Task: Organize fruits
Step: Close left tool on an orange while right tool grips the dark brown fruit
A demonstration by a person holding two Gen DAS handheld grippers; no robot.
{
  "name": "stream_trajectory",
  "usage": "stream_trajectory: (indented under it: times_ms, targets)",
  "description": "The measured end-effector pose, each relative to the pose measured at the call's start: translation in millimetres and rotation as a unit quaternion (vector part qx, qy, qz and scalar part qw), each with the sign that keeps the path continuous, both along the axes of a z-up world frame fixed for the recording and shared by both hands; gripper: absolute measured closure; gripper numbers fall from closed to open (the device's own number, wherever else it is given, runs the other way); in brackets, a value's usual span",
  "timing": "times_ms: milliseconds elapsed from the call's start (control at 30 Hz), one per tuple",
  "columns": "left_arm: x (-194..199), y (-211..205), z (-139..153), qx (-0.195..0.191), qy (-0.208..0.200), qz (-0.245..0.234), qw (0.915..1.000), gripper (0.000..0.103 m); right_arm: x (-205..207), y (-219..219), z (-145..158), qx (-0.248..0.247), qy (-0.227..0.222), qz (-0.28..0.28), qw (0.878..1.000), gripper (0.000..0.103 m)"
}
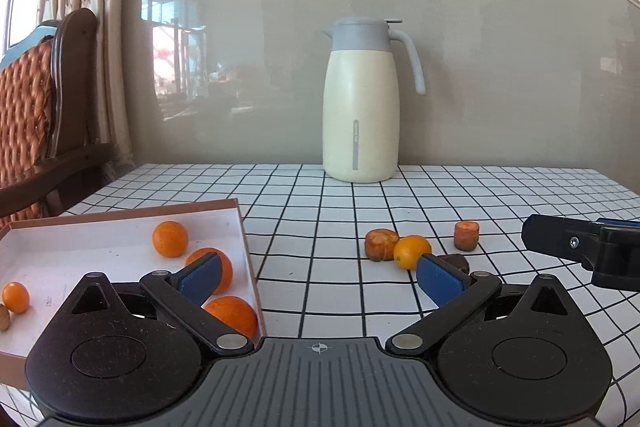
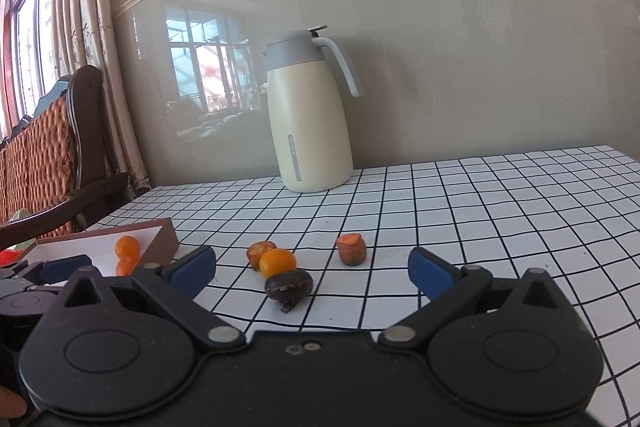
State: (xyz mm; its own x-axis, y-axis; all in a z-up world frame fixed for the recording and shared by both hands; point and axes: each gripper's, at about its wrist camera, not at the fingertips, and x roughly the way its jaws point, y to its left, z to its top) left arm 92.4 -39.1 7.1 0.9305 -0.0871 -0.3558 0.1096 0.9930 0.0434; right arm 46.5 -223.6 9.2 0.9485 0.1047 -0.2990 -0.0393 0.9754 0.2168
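Observation:
A shallow box [image 1: 242, 227] with a white inside holds several oranges [image 1: 170, 238] at the left; it also shows in the right wrist view [image 2: 160, 241]. On the checked cloth lie a loose orange [image 1: 412, 251] [image 2: 277, 262], two carrot stumps [image 1: 381, 244] [image 1: 466, 235] [image 2: 351, 247] and a dark brown piece [image 2: 289, 285]. My left gripper [image 1: 320, 277] is open and empty, its left finger over the box's right edge. My right gripper [image 2: 312, 269] is open and empty, just before the dark piece; it shows at the right in the left wrist view [image 1: 580, 247].
A cream and grey thermos jug [image 1: 360, 103] [image 2: 308, 115] stands at the back by the glossy wall. A wicker chair [image 1: 36, 115] and curtains are to the left, beyond the table's left edge.

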Motion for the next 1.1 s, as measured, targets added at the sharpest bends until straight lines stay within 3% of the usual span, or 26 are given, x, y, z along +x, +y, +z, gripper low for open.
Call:
stream_trajectory:
  times_ms: [333, 667, 1100]
  targets:
    - [11.1, -24.9, -8.2, 0.009, 0.013, -0.009, 0.9998, 0.0, 12.4, -20.4, -8.1, 0.01, 0.027, -0.032, 0.999, 0.006]
    - [24.0, 1.3, 0.8, -0.016, 0.005, 0.047, 0.9988, 0.0, 36.7, -7.2, -13.6, 0.003, 0.049, -0.018, 0.999, 0.009]
    - [38.2, 23.3, -0.5, -0.013, 0.007, 0.079, 0.9968, 0.0, 90.3, 41.4, -28.7, -0.066, 0.113, -0.008, 0.991, 0.011]
